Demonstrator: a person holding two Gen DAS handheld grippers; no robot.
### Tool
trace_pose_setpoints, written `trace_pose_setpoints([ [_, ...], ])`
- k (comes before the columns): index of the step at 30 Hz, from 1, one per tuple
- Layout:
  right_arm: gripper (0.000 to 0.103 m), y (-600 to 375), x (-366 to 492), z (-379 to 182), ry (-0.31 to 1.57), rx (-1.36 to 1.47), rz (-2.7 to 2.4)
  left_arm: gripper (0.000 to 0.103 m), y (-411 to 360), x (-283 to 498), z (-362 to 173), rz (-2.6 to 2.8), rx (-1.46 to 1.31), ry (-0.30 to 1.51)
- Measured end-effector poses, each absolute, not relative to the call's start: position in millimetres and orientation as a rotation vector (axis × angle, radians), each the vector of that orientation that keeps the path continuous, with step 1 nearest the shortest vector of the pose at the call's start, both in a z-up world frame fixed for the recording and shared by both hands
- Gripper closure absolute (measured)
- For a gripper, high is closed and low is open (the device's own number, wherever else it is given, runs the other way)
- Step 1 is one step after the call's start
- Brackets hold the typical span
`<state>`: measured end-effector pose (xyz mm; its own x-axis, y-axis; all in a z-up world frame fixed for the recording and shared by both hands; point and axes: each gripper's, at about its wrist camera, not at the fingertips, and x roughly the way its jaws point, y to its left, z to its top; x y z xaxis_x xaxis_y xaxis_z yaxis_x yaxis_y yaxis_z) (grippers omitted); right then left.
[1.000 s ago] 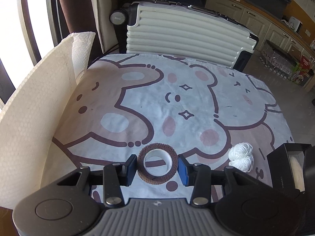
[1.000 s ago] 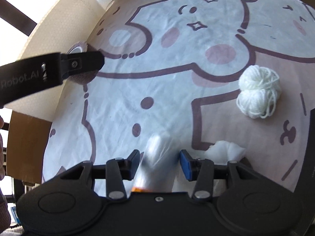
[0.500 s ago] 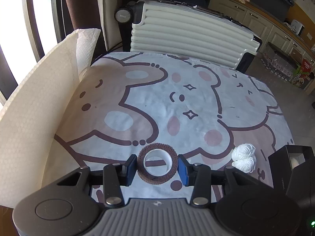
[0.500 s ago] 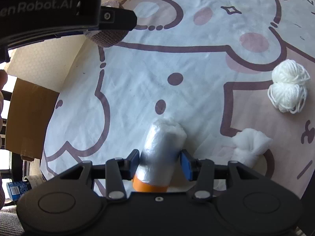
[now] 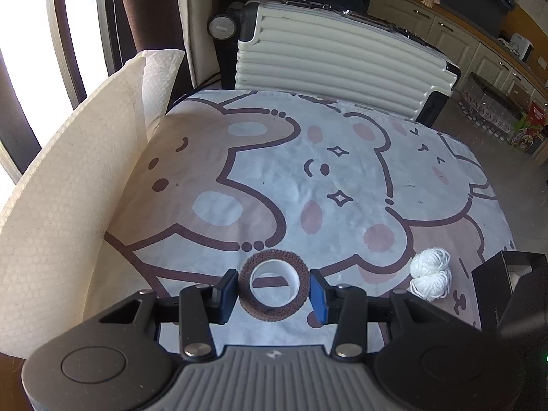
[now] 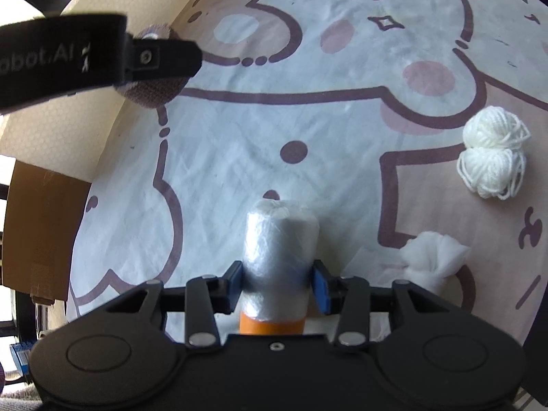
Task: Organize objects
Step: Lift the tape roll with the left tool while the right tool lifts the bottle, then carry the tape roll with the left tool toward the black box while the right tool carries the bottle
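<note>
right gripper (image 6: 278, 286) jaws closing on the wrapped roll (image 6: 279, 260), its long axis running straight ahead between them, above the table (image 6: 342, 130) | left gripper (image 5: 273, 293) grips the tape ring (image 5: 272, 286), hole upward | yarn (image 6: 491, 152) lies right (nearer the right hand) | change: roll sits deeper between the jaws than a second ago

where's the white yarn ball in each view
Left wrist view: white yarn ball low on the right, lying on the bear-print cloth, right of the brown tape roll.
Right wrist view: yarn ball at the right edge, mid-height, above the white wad.
Shared landmark: the brown tape roll, upper left here.
</note>
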<state>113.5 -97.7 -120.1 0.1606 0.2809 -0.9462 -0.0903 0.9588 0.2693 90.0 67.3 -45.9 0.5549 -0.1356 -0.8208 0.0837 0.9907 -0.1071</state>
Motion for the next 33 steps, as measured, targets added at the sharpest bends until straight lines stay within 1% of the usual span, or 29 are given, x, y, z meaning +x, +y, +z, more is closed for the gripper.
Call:
trace_pose_setpoints([
  [11, 0.060, -116, 105, -79, 1.217, 0.189, 0.169, 0.058, 68, 79, -36, -0.110, -0.048, 0.962],
  [25, 0.060, -155, 85, -37, 1.076, 0.232, 0.067, 0.058, 53, 64, -22, -0.120, -0.007, 0.944],
  [33, 0.060, -175, 75, -25, 1.024, 0.206, 0.014, 0.058, 40, 55, -20, -0.133, 0.009, 0.938],
])
